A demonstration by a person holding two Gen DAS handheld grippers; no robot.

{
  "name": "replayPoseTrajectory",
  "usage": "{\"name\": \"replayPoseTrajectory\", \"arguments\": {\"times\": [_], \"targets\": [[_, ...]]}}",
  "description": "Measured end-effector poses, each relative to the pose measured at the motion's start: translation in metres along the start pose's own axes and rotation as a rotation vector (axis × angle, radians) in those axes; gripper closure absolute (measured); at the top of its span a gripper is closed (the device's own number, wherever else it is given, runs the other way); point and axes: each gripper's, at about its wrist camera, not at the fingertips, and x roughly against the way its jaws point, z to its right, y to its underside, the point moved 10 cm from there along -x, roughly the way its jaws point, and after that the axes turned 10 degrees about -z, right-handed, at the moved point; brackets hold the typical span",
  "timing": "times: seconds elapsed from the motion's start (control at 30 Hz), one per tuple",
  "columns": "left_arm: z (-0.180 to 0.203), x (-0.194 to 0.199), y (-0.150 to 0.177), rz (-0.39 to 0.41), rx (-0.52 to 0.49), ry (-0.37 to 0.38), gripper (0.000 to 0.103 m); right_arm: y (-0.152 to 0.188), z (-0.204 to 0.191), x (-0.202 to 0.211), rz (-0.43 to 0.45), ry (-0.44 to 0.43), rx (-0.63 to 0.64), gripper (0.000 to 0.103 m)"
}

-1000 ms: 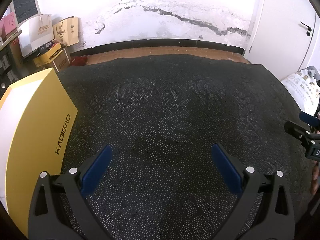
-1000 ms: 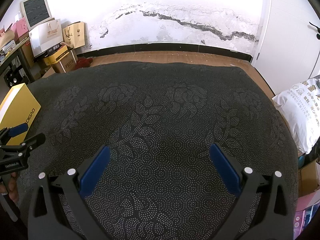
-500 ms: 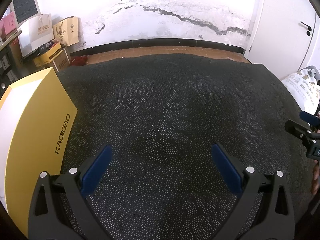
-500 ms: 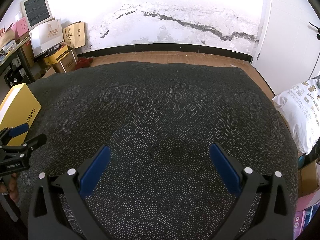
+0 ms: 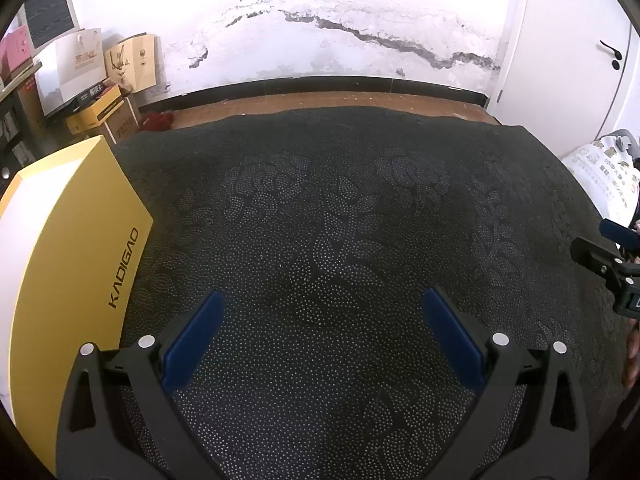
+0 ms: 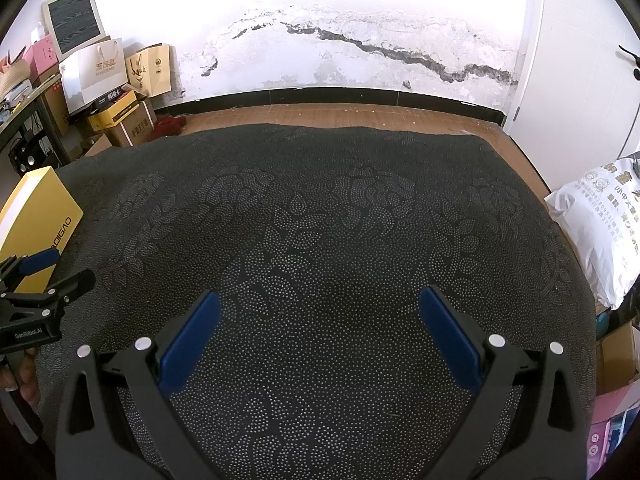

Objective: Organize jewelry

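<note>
a: what do i have on the left?

b: my left gripper (image 5: 320, 308) hangs over the dark dotted cloth (image 5: 340, 220), blue pads spread wide, nothing between them. the yellow box (image 5: 76, 248) lettered kadigao lies flat at the cloth's left edge, lid closed.

a: and the right?

b: my right gripper (image 6: 318, 306) is spread just as wide, holding nothing, well apart from the box.

Overexposed wall (image 5: 320, 8), strong fisheye curvature

A box (image 5: 68, 248) lies on the cloth's (image 5: 340, 208) left edge; cartons (image 6: 120, 120) stand behind, a sack (image 6: 604, 232) to the right.
</note>
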Motion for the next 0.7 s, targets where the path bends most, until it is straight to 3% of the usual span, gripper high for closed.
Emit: {"name": "replayPoseTrajectory", "arguments": {"times": [0.7], "targets": [[0.0000,-0.0002,0.0008,0.005,0.004,0.009,0.006,-0.0011,-0.0014,0.0005,0.002,-0.002,0.002,0.007]]}}
